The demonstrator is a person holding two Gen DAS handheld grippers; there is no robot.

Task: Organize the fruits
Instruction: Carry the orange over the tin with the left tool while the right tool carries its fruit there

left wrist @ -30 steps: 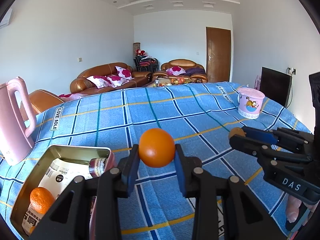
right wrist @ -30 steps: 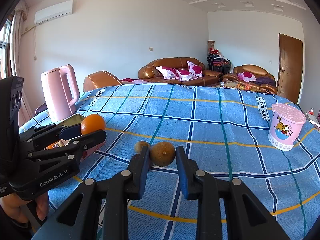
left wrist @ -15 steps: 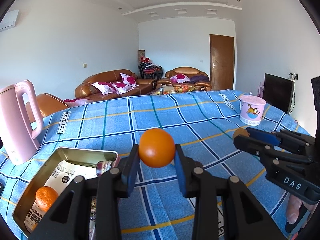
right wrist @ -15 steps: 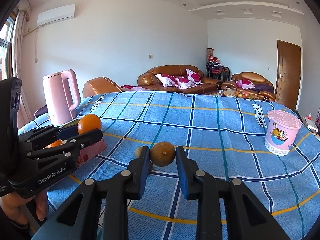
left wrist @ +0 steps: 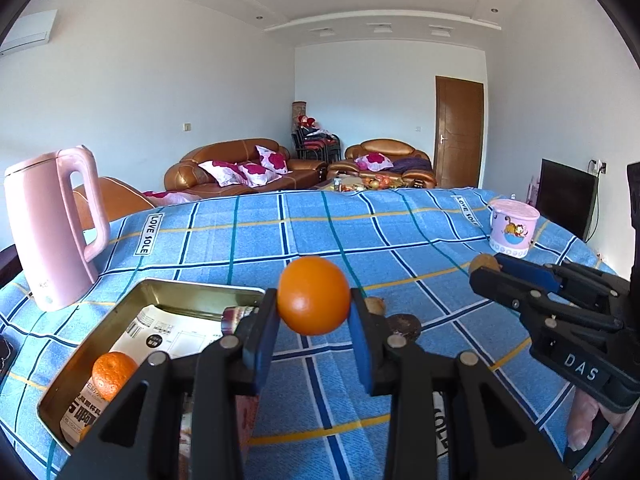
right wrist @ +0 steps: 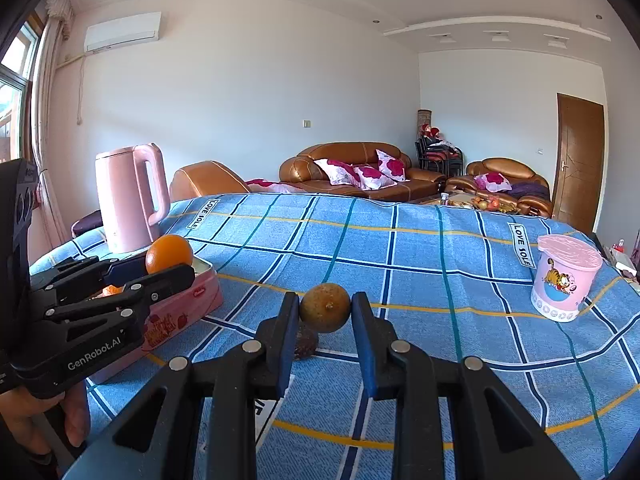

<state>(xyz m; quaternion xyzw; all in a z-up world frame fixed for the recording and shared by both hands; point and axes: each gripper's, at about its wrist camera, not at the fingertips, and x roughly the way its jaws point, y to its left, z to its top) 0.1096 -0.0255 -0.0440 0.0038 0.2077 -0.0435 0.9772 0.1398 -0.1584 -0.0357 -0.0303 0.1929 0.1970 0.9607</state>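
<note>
Quick update from my end: both tools are loaded right now. My left tool [left wrist: 314, 334] is clamped on the orange [left wrist: 314, 295], and my right tool [right wrist: 325, 334] is clamped on a brownish fruit [right wrist: 325, 308], both held up off the table [left wrist: 280, 232].

What's changed over the last second: both tools have come up higher, and the left one has swung so the tin [left wrist: 192, 294] sits closer in view, just left of and below the orange. In the right view the left tool is now right over the tin's near corner, whereas a second ago it was further back from it.

The tin already holds 1 small mandarin [left wrist: 114, 374] at its near end, lying on a printed packet. Right of the tin, 2 more small brown fruits [left wrist: 404, 324] sit on the blue checked cloth. The pink kettle [left wrist: 52, 228] stands just behind the tin, and the pink cup [left wrist: 512, 230] is well apart from it, far right.

My read: the orange is about set for a drop into the tin, and the brown fruit probably goes next. Release needs to be low so it doesn't roll into the mandarin.
</note>
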